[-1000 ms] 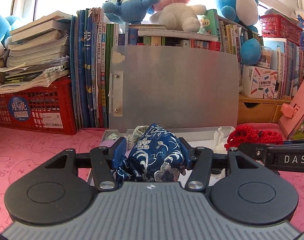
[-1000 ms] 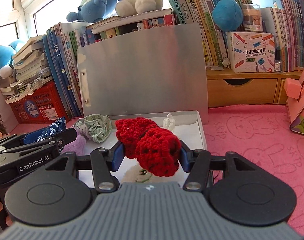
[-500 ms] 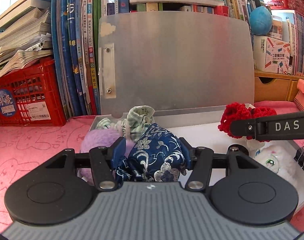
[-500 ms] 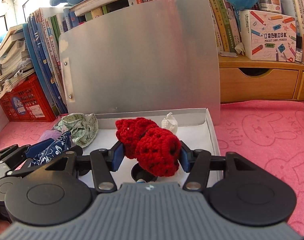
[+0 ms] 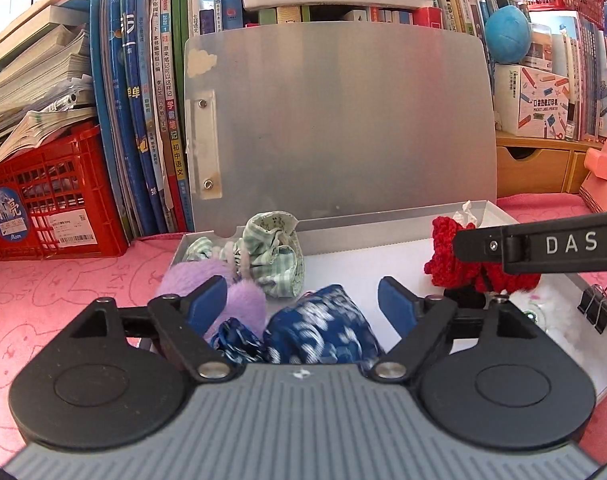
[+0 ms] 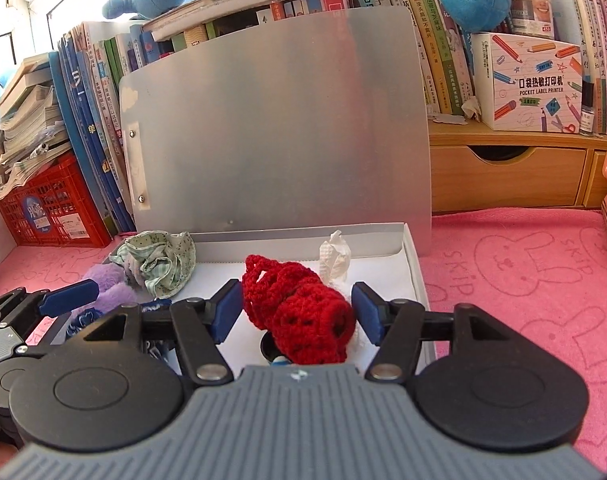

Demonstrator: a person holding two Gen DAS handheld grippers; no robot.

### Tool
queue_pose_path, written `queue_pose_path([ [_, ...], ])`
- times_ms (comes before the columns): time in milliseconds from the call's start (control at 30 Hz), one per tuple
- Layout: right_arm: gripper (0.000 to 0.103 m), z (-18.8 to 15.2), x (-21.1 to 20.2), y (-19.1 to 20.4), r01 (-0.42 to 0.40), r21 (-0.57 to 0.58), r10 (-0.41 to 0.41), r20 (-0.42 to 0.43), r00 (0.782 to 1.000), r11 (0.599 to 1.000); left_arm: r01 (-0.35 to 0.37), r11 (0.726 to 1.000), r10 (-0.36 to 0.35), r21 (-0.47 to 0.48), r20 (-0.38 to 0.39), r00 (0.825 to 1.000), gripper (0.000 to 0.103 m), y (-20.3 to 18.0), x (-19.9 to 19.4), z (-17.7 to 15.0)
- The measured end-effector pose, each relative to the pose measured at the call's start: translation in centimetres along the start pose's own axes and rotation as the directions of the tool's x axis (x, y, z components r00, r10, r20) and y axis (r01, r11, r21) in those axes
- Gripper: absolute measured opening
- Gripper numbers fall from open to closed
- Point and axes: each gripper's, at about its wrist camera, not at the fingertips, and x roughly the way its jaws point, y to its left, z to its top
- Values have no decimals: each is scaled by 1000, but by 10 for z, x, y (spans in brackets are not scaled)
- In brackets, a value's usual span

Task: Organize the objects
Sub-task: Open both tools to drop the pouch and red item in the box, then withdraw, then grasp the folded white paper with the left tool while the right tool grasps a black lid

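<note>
The left gripper (image 5: 302,300) has just been opening; its jaws are standing apart around the blue pouch (image 5: 321,330), which is lying in the white box (image 5: 387,226). The right gripper (image 6: 295,310) has just been opening too, its pads clear of the red crochet piece (image 6: 303,320) between them, over the same box.

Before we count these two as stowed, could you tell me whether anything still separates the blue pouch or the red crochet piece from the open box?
Nothing visible does. The blue pouch and red crochet piece lie over the box, between jaws that have just been opening, pads clear.
</note>
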Motion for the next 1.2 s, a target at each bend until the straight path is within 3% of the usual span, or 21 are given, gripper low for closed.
queue_pose_path([
  [400,78,-6,-85,13,30,-60,-26,78,997,998,15,1000,-15,-2,45,999,97,2,-80,8],
  [800,83,-59,-185,24,6,-122,8,113,994,993,93,995,-95,44,32,995,98,-22,-176,-41],
  [1200,85,-139,-256,30,-14,-188,32,89,996,982,147,989,-148,-25,-63,987,98,-37,-187,-76],
])
